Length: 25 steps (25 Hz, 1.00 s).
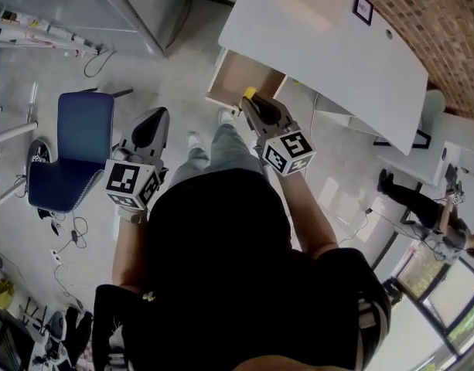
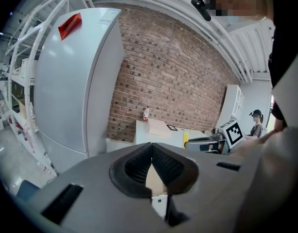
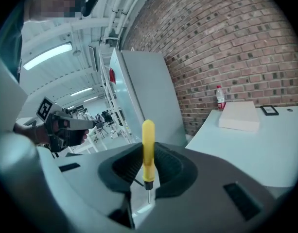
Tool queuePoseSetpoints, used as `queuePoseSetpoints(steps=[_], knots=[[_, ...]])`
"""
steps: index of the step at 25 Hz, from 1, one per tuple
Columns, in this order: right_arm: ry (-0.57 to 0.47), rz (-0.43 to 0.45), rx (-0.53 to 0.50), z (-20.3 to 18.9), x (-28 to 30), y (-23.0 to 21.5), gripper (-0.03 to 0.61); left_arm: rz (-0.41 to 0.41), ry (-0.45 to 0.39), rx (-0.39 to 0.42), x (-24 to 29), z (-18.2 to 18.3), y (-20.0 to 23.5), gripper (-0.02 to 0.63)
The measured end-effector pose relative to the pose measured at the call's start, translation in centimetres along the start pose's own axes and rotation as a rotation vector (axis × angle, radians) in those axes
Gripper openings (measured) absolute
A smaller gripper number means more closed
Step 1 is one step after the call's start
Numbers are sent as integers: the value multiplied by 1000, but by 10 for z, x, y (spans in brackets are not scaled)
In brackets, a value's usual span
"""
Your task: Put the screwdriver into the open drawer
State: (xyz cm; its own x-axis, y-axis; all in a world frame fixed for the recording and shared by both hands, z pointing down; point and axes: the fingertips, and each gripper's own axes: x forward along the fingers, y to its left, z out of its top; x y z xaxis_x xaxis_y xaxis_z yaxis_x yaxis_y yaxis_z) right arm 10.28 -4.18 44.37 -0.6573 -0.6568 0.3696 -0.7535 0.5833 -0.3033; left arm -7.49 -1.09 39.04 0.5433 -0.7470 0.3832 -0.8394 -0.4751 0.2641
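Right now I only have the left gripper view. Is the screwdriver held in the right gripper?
Observer: Yes. The right gripper view shows the right gripper shut on the screwdriver, with its yellow handle sticking out past the jaws.
Operator: Where is the open drawer?
Observer: In the head view the drawer stands open under the white table, and the right gripper is close to its front edge.
Operator: Where is my left gripper relative to that?
Observer: The left gripper is off to the drawer's left, over the floor beside a blue chair.
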Motion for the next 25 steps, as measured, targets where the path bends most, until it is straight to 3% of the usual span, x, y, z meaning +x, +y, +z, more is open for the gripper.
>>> queuePoseSetpoints(steps=[9,25], knots=[[152,99,-8,-41,54,-36,78,118,31,-65,15,-11,5,3],[440,207,-27,-170,137,-82,78,329,119,-199,1,-66,19,3]])
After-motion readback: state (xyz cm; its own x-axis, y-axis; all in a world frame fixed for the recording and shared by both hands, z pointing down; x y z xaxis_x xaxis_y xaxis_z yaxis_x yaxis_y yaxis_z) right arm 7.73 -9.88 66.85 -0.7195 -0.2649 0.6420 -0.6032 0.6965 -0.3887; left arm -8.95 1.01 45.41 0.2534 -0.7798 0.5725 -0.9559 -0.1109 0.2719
